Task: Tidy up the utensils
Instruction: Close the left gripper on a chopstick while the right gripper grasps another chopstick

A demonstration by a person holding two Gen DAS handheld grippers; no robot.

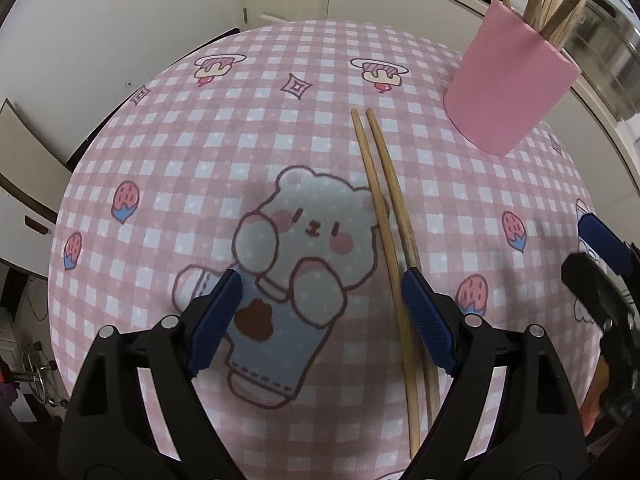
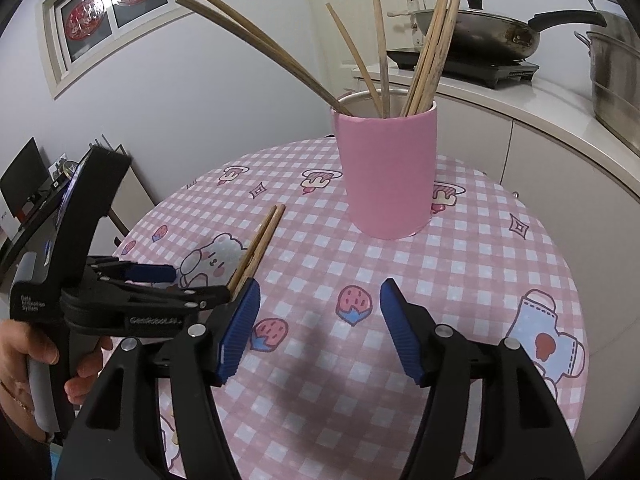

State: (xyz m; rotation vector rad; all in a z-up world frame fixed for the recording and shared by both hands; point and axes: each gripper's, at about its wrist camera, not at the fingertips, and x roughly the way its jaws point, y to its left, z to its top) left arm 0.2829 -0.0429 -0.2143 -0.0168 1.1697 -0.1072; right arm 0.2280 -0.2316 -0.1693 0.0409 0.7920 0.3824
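The left gripper (image 1: 320, 312) hangs wide open and empty over the two chopsticks (image 1: 384, 216) mid-table, short of the pink cup (image 1: 508, 84) near the far edge, so it probably wants centring across both before squeezing.

The right tool (image 2: 320, 330) hangs with its blue pads apart and nothing between them, above the pink checked cloth of the bench (image 2: 480, 280). Ahead stands a pink cup (image 2: 386, 176) holding a spray of wooden chopsticks (image 2: 428, 52) (some leaning far left). Two loose chopsticks (image 2: 262, 236) lie on the cloth, running towards the left tool (image 2: 160, 280), gripped by a hand (image 2: 28, 356).
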